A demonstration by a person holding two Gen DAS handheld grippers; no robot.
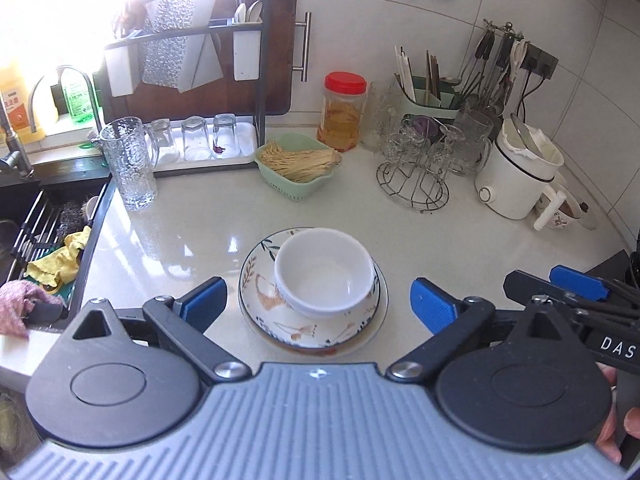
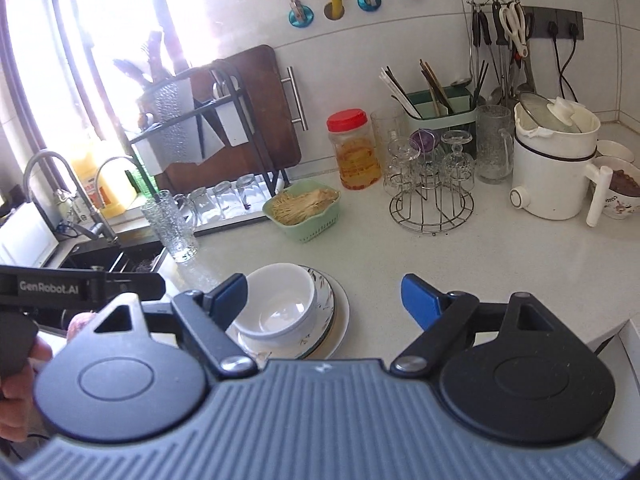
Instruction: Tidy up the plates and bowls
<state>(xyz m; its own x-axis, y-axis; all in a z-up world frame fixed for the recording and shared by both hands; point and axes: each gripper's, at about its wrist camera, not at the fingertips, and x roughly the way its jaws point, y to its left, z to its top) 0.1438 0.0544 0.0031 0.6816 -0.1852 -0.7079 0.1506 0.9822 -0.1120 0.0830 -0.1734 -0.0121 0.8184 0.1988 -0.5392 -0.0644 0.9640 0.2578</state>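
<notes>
1. A white kitchen desk seen from two handheld grippers, both raised above it and angled down.
2. Near the front edge stands a white bowl nested upright in a patterned plate, which itself lies on a plain pale plate. The stack is tidy, though the bowl sits off-centre.
3. The left gripper is spread wide and empty; the stack shows between its blue pads but below them, untouched.
4. The right gripper is also spread and holds nothing; the stack lies beside its left pad.
5. Judging by this, the stacking looks done: both grippers are clear of the dishes.
6. No other loose plates are visible. A dish rack by the sink may be the stack's final home; that cannot be told.
</notes>
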